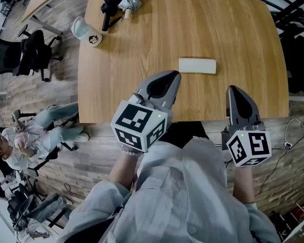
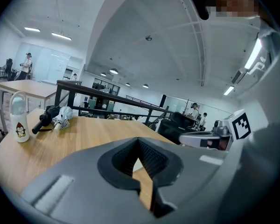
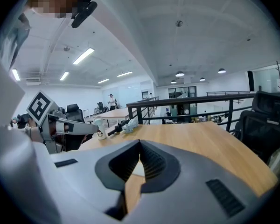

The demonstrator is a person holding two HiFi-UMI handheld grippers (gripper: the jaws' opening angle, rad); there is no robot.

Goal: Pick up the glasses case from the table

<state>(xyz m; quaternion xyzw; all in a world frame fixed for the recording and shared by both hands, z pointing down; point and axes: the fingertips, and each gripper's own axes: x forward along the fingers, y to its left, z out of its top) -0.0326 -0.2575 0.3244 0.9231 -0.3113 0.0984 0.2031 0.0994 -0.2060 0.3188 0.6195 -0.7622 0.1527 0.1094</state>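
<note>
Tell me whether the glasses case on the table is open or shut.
Shut. The glasses case lies flat on the table as one closed white rectangle, with no lid raised and nothing showing inside.

The left gripper (image 1: 166,83) and right gripper (image 1: 236,92) are held out side by side, apart, both tipped slightly downward, marker cubes nearest the body. The right jaws are pressed together; the left jaws seem closed too, tips meeting
</note>
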